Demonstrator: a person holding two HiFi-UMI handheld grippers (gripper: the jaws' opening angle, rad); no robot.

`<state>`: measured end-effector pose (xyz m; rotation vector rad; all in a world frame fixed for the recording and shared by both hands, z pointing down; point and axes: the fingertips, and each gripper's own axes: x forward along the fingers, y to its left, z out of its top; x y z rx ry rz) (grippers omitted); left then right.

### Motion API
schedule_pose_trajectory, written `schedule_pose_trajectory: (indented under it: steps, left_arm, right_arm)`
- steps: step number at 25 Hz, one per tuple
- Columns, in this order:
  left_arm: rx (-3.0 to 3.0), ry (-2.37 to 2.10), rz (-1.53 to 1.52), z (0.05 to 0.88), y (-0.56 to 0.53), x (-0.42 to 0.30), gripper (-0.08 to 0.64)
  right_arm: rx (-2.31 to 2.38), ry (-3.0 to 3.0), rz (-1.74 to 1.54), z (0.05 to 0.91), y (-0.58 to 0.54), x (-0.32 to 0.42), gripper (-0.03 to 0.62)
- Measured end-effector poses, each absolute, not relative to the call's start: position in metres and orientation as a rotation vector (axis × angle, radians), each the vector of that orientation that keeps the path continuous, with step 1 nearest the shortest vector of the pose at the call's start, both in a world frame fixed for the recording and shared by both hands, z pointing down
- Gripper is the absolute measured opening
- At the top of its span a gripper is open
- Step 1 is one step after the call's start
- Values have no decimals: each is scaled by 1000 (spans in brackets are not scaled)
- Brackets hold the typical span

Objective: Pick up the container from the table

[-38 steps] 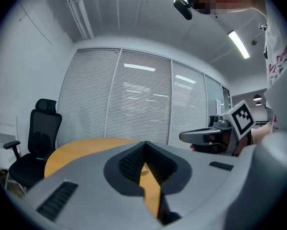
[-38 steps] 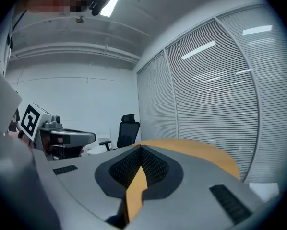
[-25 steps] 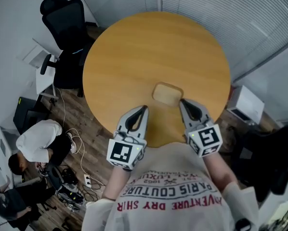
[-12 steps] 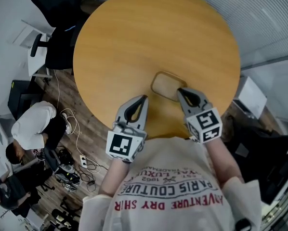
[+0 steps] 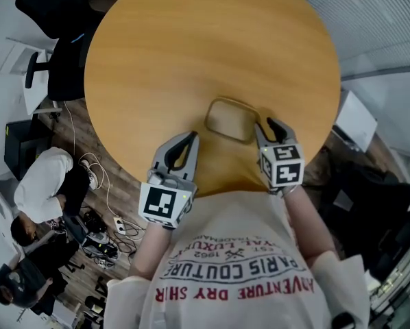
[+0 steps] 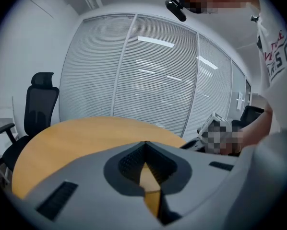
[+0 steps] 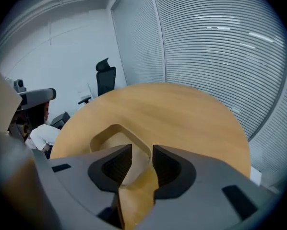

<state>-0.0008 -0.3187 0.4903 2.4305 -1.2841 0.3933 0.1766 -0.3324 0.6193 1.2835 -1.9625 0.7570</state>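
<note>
The left hand-held gripper (image 6: 144, 144) has its grey jaws closed tip to tip, with nothing caught between them. Beyond them lies the round wooden bench (image 6: 81, 138). A black office chair (image 6: 38, 110) stands just past the bench's left edge. Slatted blinds (image 6: 148, 75) cover the glass wall behind. A person's forearm (image 6: 257, 128) reaches in from the right.

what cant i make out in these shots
- Container near rim: right gripper view, behind the right hand-held gripper, whose jaws have just been opening; whether the rim is between them or beyond is unclear.
- Container: left gripper view, hidden by the shut left hand-held gripper.
- Container's contents: head view, too small.
</note>
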Motion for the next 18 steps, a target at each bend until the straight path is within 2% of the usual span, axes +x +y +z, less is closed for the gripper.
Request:
schedule_pose_trajectory:
  steps: [8,18]
  left_arm:
    - [2399,-1249,445,510,-321,2,0]
    - [2428,-1162,493,520,-314,20,0]
  right_arm:
    - [1309,-1786,901,669,-314,182,114]
    - [1351,-1588,1050,693,-310,181,112]
